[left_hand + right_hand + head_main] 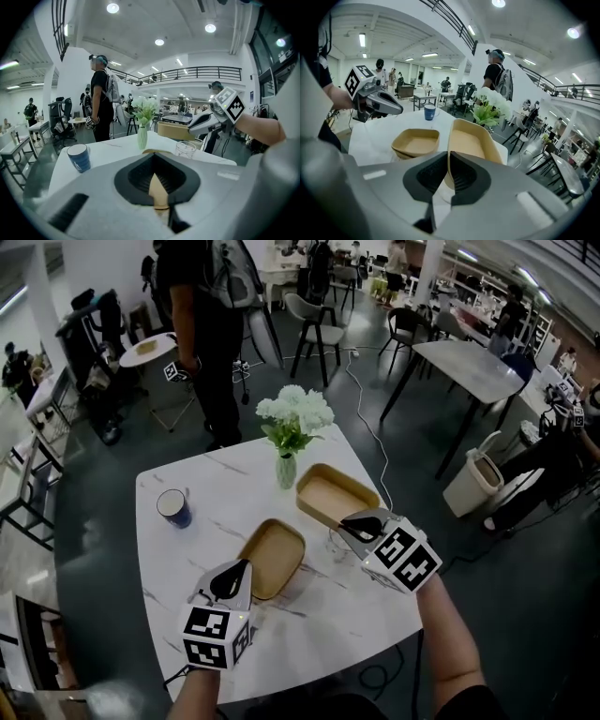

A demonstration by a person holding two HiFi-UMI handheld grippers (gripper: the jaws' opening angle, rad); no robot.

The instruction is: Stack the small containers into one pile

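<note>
Two tan containers are over the white marble table (187, 559). My left gripper (232, 579) (157, 187) is shut on the near rim of the left container (274, 557) (416, 142). My right gripper (362, 522) (446, 174) is shut on the rim of the right container (333, 495) (469, 140), which hangs tilted above the table. In the left gripper view only a tan sliver shows between the jaws. The right gripper (206, 123) with its container (174, 130) appears there beyond them. The left gripper (377, 101) shows at the left of the right gripper view.
A clear glass (339, 543) (185, 149) stands on the table just below the right container. A blue mug (174, 507) (79, 157) stands at the left. A vase of white flowers (287, 468) (142, 137) stands at the far edge. A person stands beyond the table.
</note>
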